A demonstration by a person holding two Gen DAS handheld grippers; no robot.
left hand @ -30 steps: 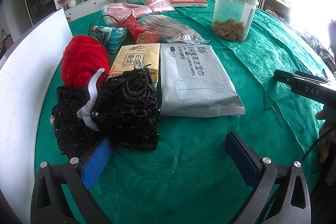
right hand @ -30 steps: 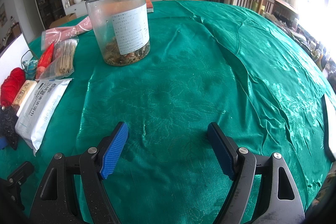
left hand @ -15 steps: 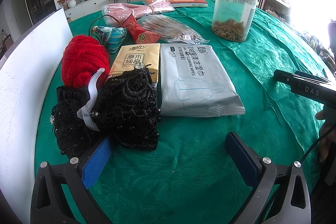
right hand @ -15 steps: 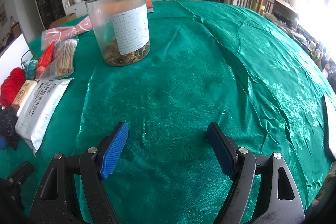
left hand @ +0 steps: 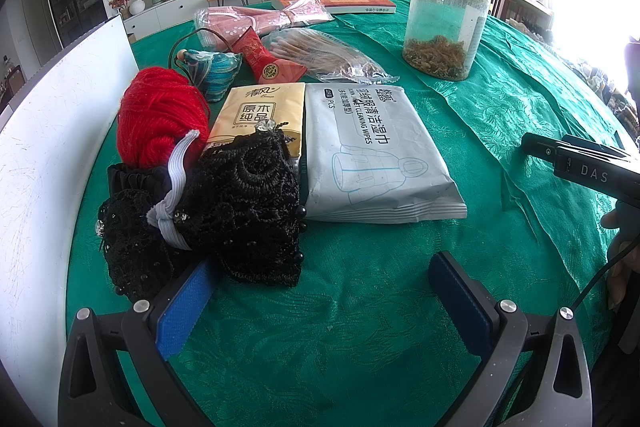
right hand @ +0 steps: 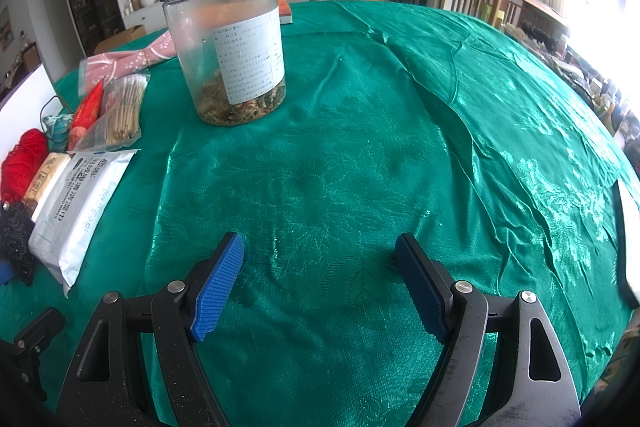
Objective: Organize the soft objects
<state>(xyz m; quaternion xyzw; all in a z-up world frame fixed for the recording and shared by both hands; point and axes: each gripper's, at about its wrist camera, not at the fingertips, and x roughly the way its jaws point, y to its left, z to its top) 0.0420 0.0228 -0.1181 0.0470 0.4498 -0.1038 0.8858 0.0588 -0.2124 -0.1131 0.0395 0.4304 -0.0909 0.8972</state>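
Green tablecloth [right hand: 360, 147] unchanged over the last second: soft items, black lace bundle [left hand: 224, 211] foremost, remain grouped at left; left gripper [left hand: 324, 291] and right gripper [right hand: 320, 283] gape empty. Sorting not begun.

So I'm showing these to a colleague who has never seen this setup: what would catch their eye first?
Probably the red yarn ball, vivid against the green tablecloth, on the left beside a white board. Next, the black lace bundle just in front of it, by the open left gripper. In the right wrist view, the black-lidded clear jar stands alone beyond the open right gripper.
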